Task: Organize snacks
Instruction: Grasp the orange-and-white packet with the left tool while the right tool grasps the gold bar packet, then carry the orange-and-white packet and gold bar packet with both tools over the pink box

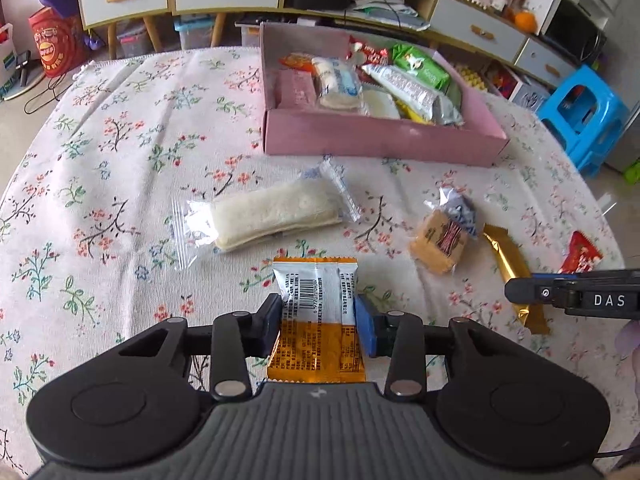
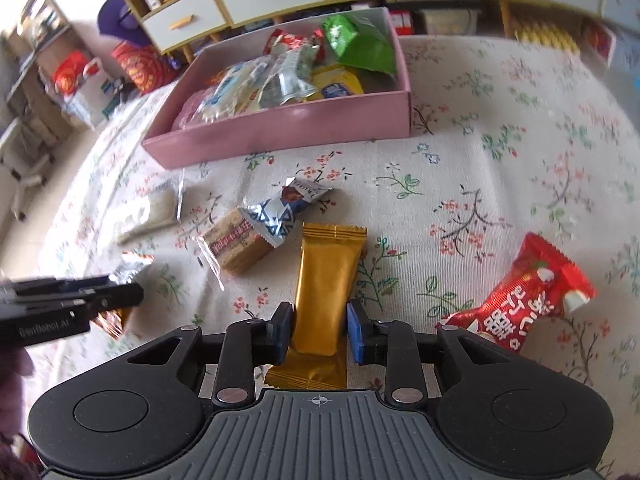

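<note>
Orange-and-white foil snack packet [image 1: 316,312] is clamped in the left gripper [image 1: 318,320]; slim gold foil bar [image 2: 324,300] is clamped in the right gripper [image 2: 320,330], long axes along the fingers. Shallow pink cardboard box [image 1: 376,142] is seen straight ahead, left gripper nearer. Near wall must be cleared; box is crowded, free room at its left end.
</note>
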Motion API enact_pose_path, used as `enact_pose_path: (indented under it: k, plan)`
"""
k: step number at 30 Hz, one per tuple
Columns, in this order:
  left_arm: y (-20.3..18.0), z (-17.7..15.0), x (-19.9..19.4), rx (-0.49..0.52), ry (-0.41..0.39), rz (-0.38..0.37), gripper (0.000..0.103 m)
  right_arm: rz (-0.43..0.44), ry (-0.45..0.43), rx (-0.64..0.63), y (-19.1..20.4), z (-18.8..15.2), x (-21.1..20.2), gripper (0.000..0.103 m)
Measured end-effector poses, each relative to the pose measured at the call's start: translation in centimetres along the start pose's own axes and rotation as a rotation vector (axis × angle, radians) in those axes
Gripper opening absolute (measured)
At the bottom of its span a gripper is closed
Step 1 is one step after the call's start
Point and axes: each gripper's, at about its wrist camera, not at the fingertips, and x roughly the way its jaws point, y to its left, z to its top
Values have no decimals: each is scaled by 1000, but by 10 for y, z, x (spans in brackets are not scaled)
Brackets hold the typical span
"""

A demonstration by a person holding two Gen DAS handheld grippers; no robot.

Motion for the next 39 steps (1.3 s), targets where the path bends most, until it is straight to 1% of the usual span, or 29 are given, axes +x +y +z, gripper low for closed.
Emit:
enact_pose_path:
  k: [7, 17, 21, 27, 29, 32, 35, 39]
  plan:
    - [0, 9, -6, -23, -21, -22, 36, 66, -15, 93, -6, 13, -14, 27]
    - [4, 25, -13, -88, -75, -23, 36, 138, -105, 233, -7, 45, -30, 27]
    - [4, 36, -13, -141, -105, -45, 36, 132, -140, 287, -12, 57, -30, 27]
    - [0, 53, -5, -231, -147, -99, 36, 159, -161, 376, -19, 72, -23, 27]
    - [-4, 64, 2, -213, -147, -100, 36, 167, -159, 403, -19, 81, -19, 27]
    - [-12, 81, 9, -144, -163, -38, 36, 160, -179, 391, -15, 99, -18, 27]
    - [-10, 97, 16, -155, -177, -59, 36, 144, -211, 364, -12, 117, -16, 27]
    - [-10, 109, 26, -166, -213, -82, 36, 155, -253, 374, -15, 133, -7, 27]
